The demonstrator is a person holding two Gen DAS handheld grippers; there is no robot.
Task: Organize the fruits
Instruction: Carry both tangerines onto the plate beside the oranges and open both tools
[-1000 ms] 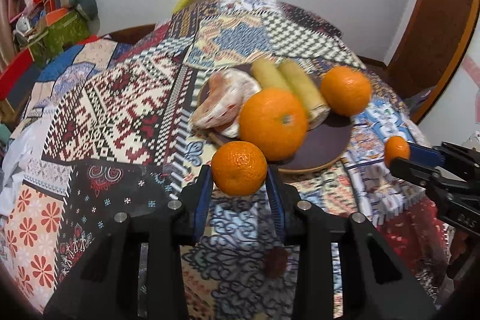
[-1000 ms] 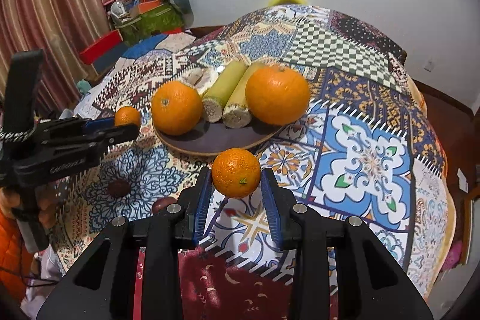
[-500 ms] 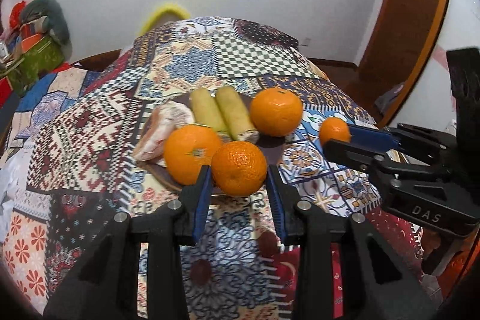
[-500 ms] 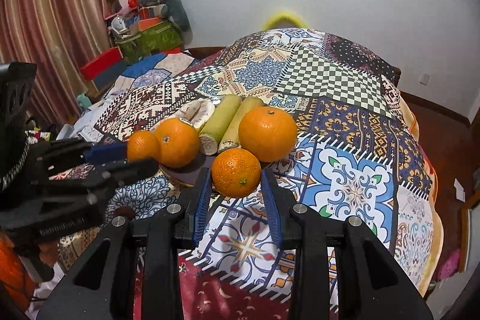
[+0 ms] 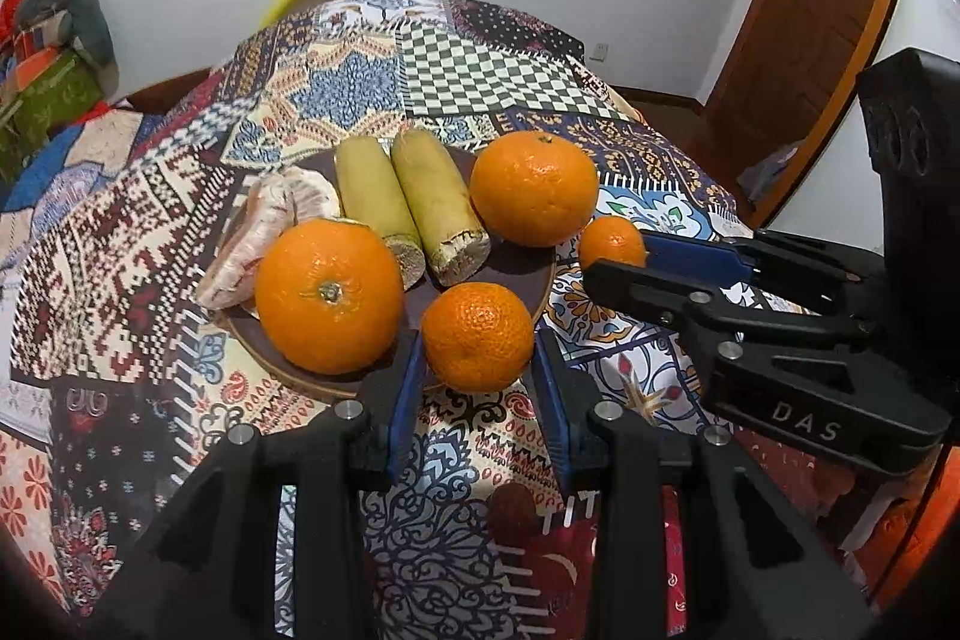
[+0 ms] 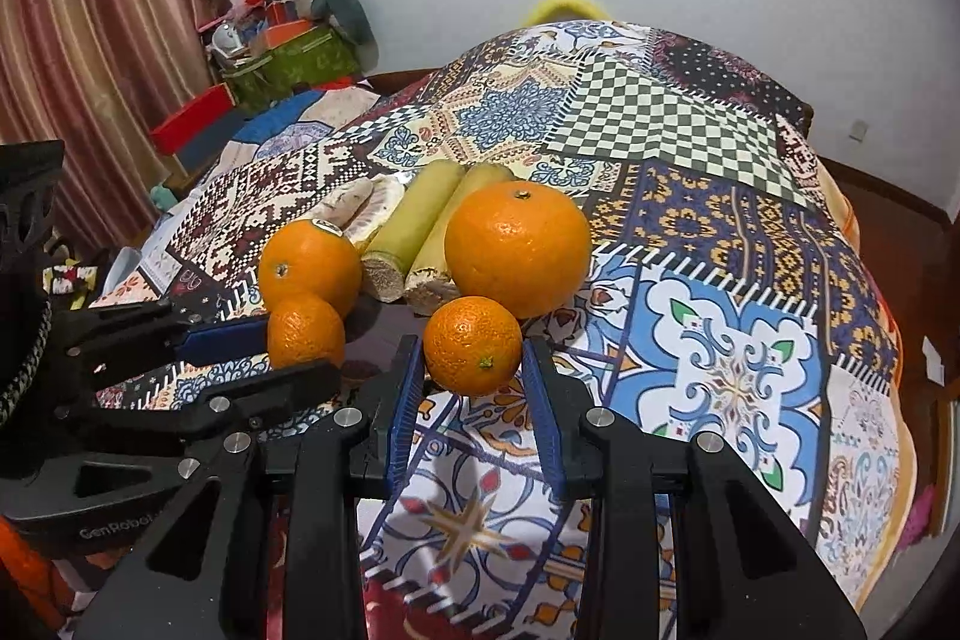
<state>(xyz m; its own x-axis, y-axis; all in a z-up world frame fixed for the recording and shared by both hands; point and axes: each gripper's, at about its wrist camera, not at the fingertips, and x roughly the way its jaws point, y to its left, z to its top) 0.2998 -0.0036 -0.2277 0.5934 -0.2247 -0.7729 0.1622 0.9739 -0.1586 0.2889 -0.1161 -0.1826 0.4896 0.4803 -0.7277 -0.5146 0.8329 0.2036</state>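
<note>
A dark round plate (image 5: 522,274) on the patchwork cloth holds two big oranges (image 5: 329,297) (image 5: 533,187), two green-yellow stalks (image 5: 438,208) and peeled pomelo pieces (image 5: 264,226). My left gripper (image 5: 477,364) is shut on a small mandarin (image 5: 477,337), held over the plate's near rim. My right gripper (image 6: 473,370) is shut on another small mandarin (image 6: 473,345), held at the plate's right edge; it also shows in the left wrist view (image 5: 612,242). The left gripper's mandarin shows in the right wrist view (image 6: 306,331).
The patchwork cloth (image 6: 732,244) covers a round table that falls away on all sides. Small dark fruits (image 5: 510,505) lie on the cloth near the front. Boxes and clutter (image 6: 282,52) stand at the back left, a wooden door (image 5: 798,16) at the right.
Both grippers have moved in toward the plate with their mandarins. The left mandarin now hangs over the plate's near rim and the right one sits closer to the plate's right edge.
</note>
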